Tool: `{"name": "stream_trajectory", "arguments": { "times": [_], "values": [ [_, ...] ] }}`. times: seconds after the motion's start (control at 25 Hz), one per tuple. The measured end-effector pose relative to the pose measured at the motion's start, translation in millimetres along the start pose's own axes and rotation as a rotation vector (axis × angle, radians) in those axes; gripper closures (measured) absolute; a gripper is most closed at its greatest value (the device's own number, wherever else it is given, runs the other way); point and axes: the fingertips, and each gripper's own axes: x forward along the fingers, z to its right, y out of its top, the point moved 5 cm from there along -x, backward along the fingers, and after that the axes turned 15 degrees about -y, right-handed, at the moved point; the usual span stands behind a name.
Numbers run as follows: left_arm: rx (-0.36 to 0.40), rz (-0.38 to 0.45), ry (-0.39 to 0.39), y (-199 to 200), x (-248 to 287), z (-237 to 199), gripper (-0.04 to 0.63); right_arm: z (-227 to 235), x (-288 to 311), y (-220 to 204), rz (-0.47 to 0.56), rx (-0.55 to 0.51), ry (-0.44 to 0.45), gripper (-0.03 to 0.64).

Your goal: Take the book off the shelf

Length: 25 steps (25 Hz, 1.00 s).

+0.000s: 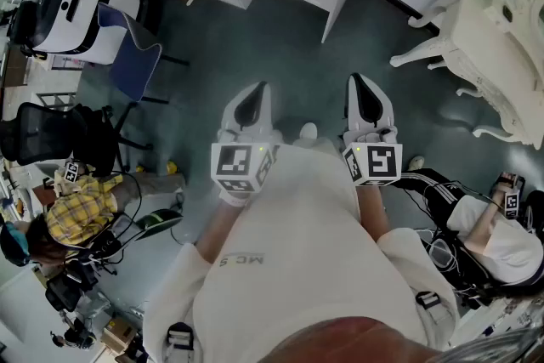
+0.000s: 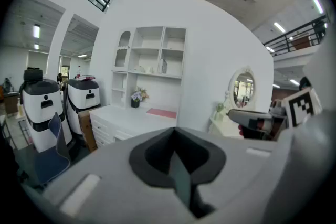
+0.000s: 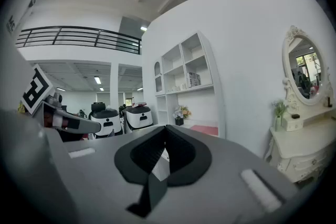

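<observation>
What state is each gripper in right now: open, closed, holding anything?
Left gripper: jaws closed, nothing between them.
Right gripper: jaws closed, nothing between them.

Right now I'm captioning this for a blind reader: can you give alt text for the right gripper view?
The right gripper, shut and empty, fills the foreground, facing a white shelf unit where a book stands on an upper shelf. An oval mirror over a white dresser is at right.
</observation>
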Motion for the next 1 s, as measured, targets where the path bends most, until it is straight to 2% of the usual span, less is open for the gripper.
{"name": "stream_trajectory", "arguments": {
  "times": [0.24,0.6,0.8,1.0],
  "values": [
    [-0.005,0.005,0.0,3.9,3.5,-11.7,0.595,-6.8,13.4,6.0,0.014,-0.012,0.014,0.617],
    [-0.021,0.003,-0.003,12.6,36.1,-24.7,0.595,11.9,45.8,11.6,0.009,0.057,0.014,0.618],
    [-0.037,0.006,0.001,26.0,67.1,-68.5,0.595,9.9,100.6,13.0,-0.006,0.053,0.003,0.618],
    [-0.051,0.015,-0.013,47.3,114.6,-149.7,0.595,-14.1,190.7,14.5,-0.012,0.043,0.001,0.618]
  ]
}}
